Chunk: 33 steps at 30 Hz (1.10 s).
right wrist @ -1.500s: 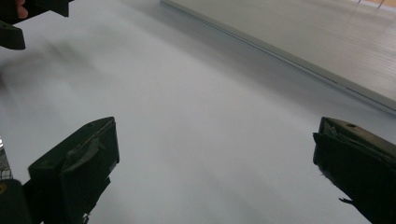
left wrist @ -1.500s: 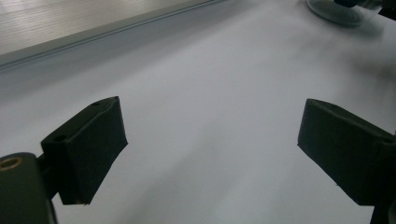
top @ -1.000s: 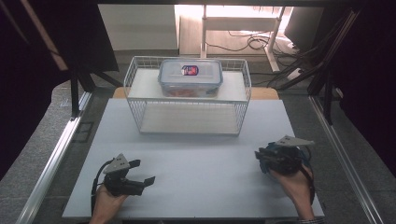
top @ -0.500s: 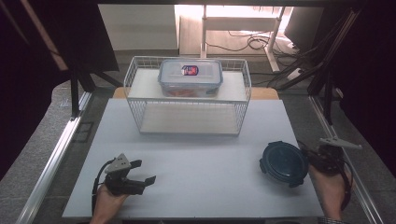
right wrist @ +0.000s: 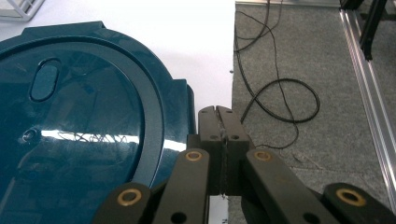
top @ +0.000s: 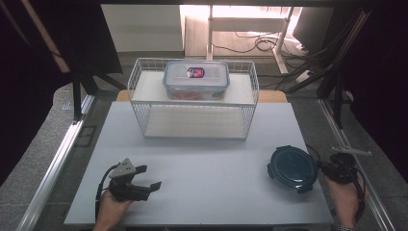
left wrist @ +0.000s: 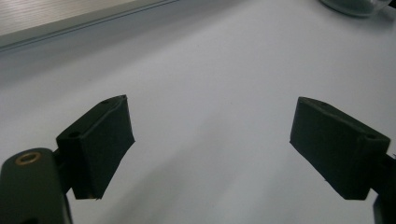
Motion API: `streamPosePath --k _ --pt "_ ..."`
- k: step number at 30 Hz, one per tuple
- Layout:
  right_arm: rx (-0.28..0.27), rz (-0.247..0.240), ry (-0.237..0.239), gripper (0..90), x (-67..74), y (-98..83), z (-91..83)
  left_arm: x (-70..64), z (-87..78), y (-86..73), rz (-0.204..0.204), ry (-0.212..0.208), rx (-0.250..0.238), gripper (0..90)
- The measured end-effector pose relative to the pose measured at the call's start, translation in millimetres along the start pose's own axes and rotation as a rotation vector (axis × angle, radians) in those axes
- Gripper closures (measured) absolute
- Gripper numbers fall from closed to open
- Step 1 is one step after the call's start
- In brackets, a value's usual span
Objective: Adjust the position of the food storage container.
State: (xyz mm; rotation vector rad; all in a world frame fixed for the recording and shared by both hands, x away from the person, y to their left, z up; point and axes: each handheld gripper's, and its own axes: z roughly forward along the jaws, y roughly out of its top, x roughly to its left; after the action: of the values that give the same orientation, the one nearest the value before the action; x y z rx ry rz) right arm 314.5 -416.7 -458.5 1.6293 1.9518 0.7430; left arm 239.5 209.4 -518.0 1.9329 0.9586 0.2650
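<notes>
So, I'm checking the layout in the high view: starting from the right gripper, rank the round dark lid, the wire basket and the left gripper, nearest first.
From the right gripper:
1. Round dark lid, right beside it.
2. Wire basket, up-left, at the table's far side.
3. Left gripper, across at the near left.

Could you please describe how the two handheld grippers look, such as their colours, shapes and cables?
Both are black tools. The left gripper carries a grey three-cornered plate on top, and a black cable loops from it. Its pads are thick, flat black blocks. The right gripper has black link arms with brass-coloured rivets, and a thin dark cable trails from it.
</notes>
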Motion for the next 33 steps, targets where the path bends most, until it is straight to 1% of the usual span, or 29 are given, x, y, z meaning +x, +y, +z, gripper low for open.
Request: streamPosePath --k 2,4,5,7,10,14,21,23,25,26,29,33 --pt "0.005 0.000 0.000 89.6 1.6 0.0 -0.5 -1.1 1.0 0.2 0.004 0.000 0.004 12.9" --pt "0.011 -0.001 0.017 89.6 3.2 -0.1 -0.7 -1.8 1.7 0.4 0.007 0.000 0.006 12.9" --pt "0.013 0.001 0.033 89.7 5.8 -0.1 -0.4 -1.8 2.1 0.5 0.007 -0.001 0.008 12.9" --pt "0.021 -0.011 0.061 89.7 11.2 0.7 0.5 -1.9 2.7 0.5 0.006 -0.001 0.010 12.9" --pt "0.030 -0.032 0.086 89.7 22.4 2.7 2.1 -2.0 2.6 0.4 0.006 -0.001 0.011 12.9" --pt "0.045 -0.070 0.124 89.7 41.5 4.3 3.3 -1.8 3.0 0.3 0.005 -0.002 0.014 12.9" --pt "0.052 -0.124 0.187 89.7 65.8 2.2 2.5 -3.4 4.2 0.6 0.011 -0.005 0.020 13.0" --pt "0.058 -0.121 0.217 89.7 69.9 1.2 2.4 -3.7 4.7 0.7 0.012 -0.005 0.020 12.9" --pt "0.057 -0.120 0.260 89.7 75.5 -0.2 3.6 -3.8 4.9 0.8 0.012 -0.006 0.021 12.9" --pt "0.054 -0.129 0.276 89.7 79.7 -0.4 4.6 -3.9 5.1 0.9 0.011 -0.007 0.021 12.9" --pt "0.057 -0.149 0.287 89.7 92.5 0.7 5.6 -4.0 5.5 0.8 0.012 -0.007 0.024 12.9" --pt "0.055 -0.160 0.340 89.6 106.2 0.9 8.7 -3.6 5.9 0.5 0.009 -0.009 0.027 12.9"
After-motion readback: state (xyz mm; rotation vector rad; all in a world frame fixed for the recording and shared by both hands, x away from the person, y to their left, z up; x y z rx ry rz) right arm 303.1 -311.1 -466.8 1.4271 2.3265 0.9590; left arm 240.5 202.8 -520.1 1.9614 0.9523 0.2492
